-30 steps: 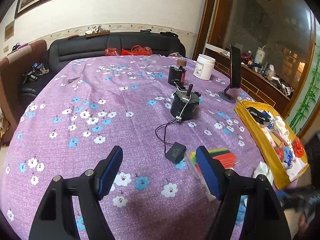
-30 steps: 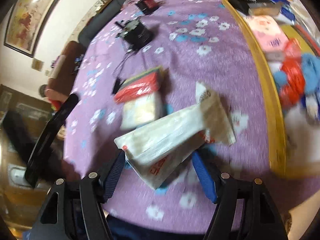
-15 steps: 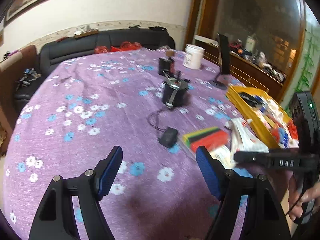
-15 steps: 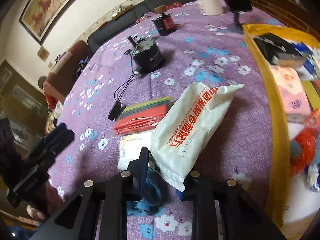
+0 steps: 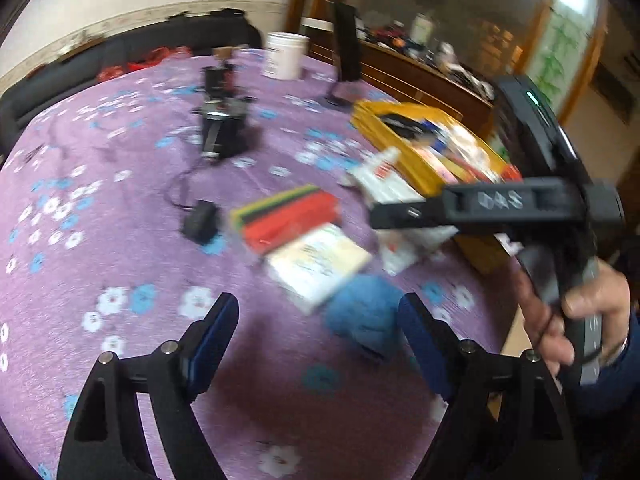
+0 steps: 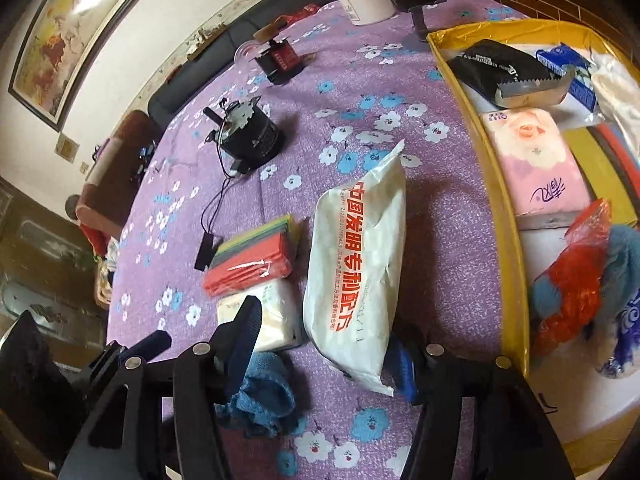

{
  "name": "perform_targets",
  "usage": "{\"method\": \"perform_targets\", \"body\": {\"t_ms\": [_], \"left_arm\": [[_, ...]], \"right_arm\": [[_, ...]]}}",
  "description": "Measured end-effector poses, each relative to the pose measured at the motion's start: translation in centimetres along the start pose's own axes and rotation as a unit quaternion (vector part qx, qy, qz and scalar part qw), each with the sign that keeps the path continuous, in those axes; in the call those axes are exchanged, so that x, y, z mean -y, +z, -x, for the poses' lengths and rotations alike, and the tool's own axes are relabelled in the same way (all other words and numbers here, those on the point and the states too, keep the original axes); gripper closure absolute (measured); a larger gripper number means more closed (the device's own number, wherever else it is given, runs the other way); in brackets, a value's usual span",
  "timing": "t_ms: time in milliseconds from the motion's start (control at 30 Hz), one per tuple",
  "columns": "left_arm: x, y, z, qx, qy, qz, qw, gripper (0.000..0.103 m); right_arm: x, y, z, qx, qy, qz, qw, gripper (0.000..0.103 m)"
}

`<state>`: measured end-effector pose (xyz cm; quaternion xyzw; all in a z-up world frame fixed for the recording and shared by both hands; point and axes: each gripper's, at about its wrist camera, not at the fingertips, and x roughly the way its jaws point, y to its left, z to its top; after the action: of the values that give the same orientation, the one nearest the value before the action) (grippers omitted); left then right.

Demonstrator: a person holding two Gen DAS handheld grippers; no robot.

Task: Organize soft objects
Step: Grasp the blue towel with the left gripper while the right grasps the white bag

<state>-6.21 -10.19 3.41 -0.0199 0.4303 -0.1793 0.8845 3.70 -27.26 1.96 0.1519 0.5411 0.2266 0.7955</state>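
Your right gripper (image 6: 320, 340) is opening its jaws; the white pouch (image 6: 356, 256) lies between them on the tabletop (image 6: 440, 208), its near end by the right pad, not pinched. Your left gripper (image 5: 318, 320) is also opening, jaws spread, nothing gripped; the blue cloth (image 5: 366, 312) sits between them, nearer the right pad. The tissue pack (image 6: 276, 312) and the coloured stack (image 6: 252, 260) lie left of the pouch, the yellow tray (image 6: 506, 216) to its right.
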Motion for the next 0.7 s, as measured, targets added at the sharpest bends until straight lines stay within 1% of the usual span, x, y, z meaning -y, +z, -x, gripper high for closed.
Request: {"method": "perform_targets", "body": {"t_ms": [100,200,233,267,300,333,367,400,433,533,700], "left_arm": [[1.6,-0.3,-0.7,-0.013,-0.002,-0.026,0.9996,0.021],[2.5,-0.3,-1.8,-0.024,0.01,-0.037,0.999,0.021],[2.8,-0.4,-2.1,-0.027,0.014,-0.04,0.9987,0.023],[2.9,-0.4,-2.4,-0.029,0.017,-0.04,0.9986,0.029],[3.1,-0.4,-2.6,-0.031,0.021,-0.04,0.9985,0.032],[3.2,-0.4,-3.1,-0.037,0.028,-0.04,0.9981,0.038],[3.4,-0.4,-3.6,-0.04,0.038,-0.041,0.9976,0.044],[3.5,-0.5,-4.0,-0.043,0.048,-0.043,0.997,0.049],[3.6,-0.5,-4.5,-0.047,0.05,-0.044,0.9967,0.056],[4.1,-0.7,-4.3,-0.035,0.061,-0.055,0.996,0.059],[3.6,-0.5,-3.4,-0.024,0.05,-0.051,0.9971,0.061]], "right_arm": [[-0.1,-0.4,0.9,0.007,0.001,0.006,1.0,0.04],[-0.3,-0.9,2.0,0.018,-0.002,0.016,1.0,0.04],[-0.3,-1.1,2.4,0.021,-0.004,0.02,1.0,0.04],[-0.4,-1.1,2.6,0.024,-0.008,0.024,0.999,0.04],[-0.4,-1.2,2.8,0.027,-0.013,0.028,0.999,0.04],[-0.5,-1.2,2.9,0.032,-0.028,0.033,0.999,0.036],[-0.4,-1.2,3.0,0.038,-0.043,0.037,0.998,0.035],[-0.2,-1.0,3.0,0.042,-0.05,0.037,0.997,0.035],[0.1,-0.8,3.0,0.043,-0.049,0.033,0.997,0.035],[0.7,-0.1,2.5,0.042,-0.056,0.028,0.997,0.035],[0.1,0.8,1.2,0.04,-0.09,0.051,0.994,0.035]]}}
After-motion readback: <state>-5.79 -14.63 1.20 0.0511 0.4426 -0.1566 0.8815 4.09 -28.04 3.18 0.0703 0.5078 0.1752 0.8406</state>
